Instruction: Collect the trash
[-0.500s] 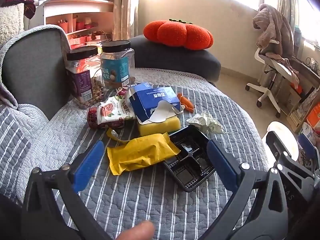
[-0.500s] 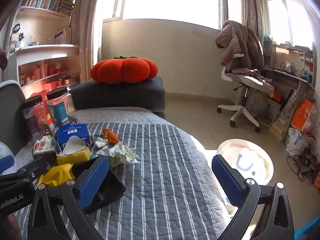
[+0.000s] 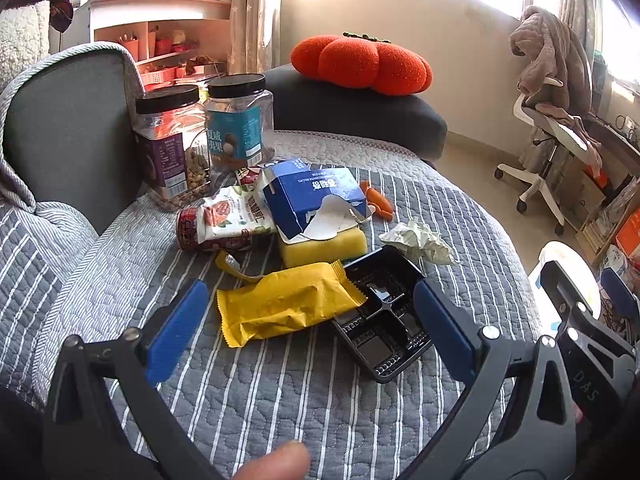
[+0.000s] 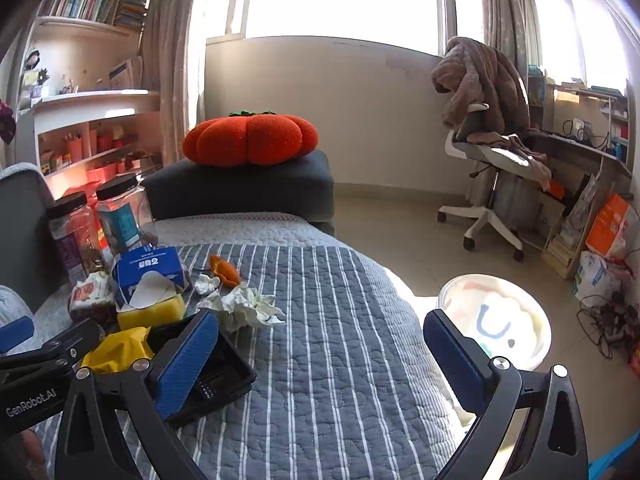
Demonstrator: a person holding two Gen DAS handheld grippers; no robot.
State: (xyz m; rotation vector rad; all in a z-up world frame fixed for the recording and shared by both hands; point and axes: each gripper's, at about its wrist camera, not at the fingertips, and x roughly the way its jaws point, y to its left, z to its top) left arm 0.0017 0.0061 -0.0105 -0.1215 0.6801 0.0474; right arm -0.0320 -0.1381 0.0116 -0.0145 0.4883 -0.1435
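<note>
Presently both claws gape fully, empty: left gripper straddles the yellow wrapper overlapping the black plastic tray mid-sofa cover, apparently lined up for pickup; right gripper waits near the cover's right edge above the white bin.

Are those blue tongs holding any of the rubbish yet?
No. Both the left tongs and the right tongs stand wide open above the bed, gripping nothing; the yellow wrapper just lies there.
</note>
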